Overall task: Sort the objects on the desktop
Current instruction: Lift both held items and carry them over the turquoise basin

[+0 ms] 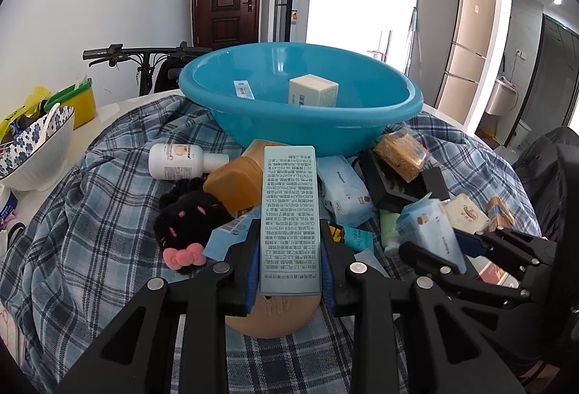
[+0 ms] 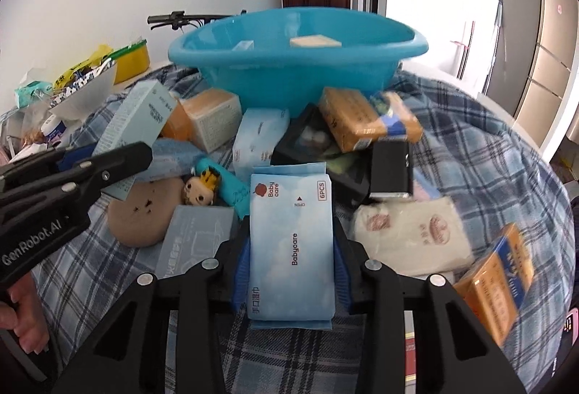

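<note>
The left hand-held gripper (image 1: 289,260) is clamped on a tall pale-blue cardboard carton (image 1: 289,213) printed with small text, holding it upright above a tan round pad (image 1: 271,321) on the blue-and-white plaid cloth (image 1: 90,213) that covers the counter. The right hand-held gripper (image 2: 291,260) is clamped on a flat light-blue soft pack of baby wipes (image 2: 291,242), its blue pads pressing both long sides.

Straight ahead of both hand-held grippers, beyond the pile, stands a round turquoise plastic basin (image 1: 300,126); inside it lie a cream-and-pale-blue small box (image 1: 313,89) and a smaller flat blue-labelled packet (image 1: 244,89), with much of the basin floor bare.

Between the hand-held grippers and the basin the cloth is crowded: a white plastic bottle (image 1: 181,160) lying on its side, an orange box (image 1: 235,187), a black plush toy with a pink bow (image 1: 184,223), amber-wrapped packets (image 2: 365,118) and a black box (image 2: 392,169).

To the left of the left hand-held gripper, past the cloth's edge, a blue-flowered white ceramic bowl (image 1: 39,147) sits on bare white counter. To the right of the right hand-held gripper the plaid cloth lies open toward the counter's curved edge.
</note>
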{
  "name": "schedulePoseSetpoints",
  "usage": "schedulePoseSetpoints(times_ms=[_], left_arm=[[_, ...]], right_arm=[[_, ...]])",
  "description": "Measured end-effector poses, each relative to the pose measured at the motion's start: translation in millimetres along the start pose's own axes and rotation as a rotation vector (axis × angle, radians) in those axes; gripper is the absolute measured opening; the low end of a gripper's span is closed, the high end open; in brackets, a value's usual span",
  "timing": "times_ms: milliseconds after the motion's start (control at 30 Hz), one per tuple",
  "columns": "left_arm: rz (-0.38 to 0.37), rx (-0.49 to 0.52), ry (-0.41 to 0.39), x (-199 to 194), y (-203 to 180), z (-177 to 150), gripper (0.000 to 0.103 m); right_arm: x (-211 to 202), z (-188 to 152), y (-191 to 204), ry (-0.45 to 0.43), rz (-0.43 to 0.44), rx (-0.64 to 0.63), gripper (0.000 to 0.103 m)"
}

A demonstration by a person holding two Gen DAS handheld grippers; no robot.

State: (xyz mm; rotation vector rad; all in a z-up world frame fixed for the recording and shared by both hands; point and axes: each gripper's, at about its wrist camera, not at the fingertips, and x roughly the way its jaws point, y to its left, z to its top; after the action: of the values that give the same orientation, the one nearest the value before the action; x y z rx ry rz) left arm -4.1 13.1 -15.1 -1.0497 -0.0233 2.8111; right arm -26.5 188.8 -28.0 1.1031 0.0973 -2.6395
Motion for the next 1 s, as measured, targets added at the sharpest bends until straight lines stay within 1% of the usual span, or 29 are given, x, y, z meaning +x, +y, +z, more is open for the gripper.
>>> schedulePoseSetpoints(times_ms=[200, 333, 400, 433, 567, 633, 667, 900, 1000], left_arm=[[0.021, 0.017, -0.066, -9, 2, 20, 0.030], [0.045, 0.038, -0.149, -23, 1, 44, 0.030], [0.053, 0.045, -0.188, -32, 0, 53, 0.030], [0.057, 0.049, -0.213, -37, -1, 59, 0.030], [0.068, 0.061, -0.282, -53, -2, 76, 0.030], [0.067, 0.062, -0.308, -60, -2, 85, 0.030], [0.067, 0.066, -0.319, -62, -3, 89, 0.030], [0.084, 0.078, -0.426, -90, -6, 118, 0.030], [0.061, 0.058, -0.491, -112, -5, 129, 0.030]], right_arm=[[-15, 17, -1, -0.065, 0.000, 0.003, 0.037], [-31, 38, -2, -0.145, -0.005, 0.026, 0.037], [-40, 50, -2, -0.183, -0.012, 0.018, 0.037], [-44, 56, -1, -0.202, 0.017, -0.002, 0.037], [-65, 82, 2, -0.284, 0.008, -0.013, 0.037], [-76, 94, 6, -0.326, 0.008, -0.022, 0.037], [-81, 100, 8, -0.342, -0.023, -0.017, 0.037], [-118, 130, 21, -0.470, -0.012, -0.046, 0.037], [-133, 142, 23, -0.518, -0.001, -0.047, 0.037]])
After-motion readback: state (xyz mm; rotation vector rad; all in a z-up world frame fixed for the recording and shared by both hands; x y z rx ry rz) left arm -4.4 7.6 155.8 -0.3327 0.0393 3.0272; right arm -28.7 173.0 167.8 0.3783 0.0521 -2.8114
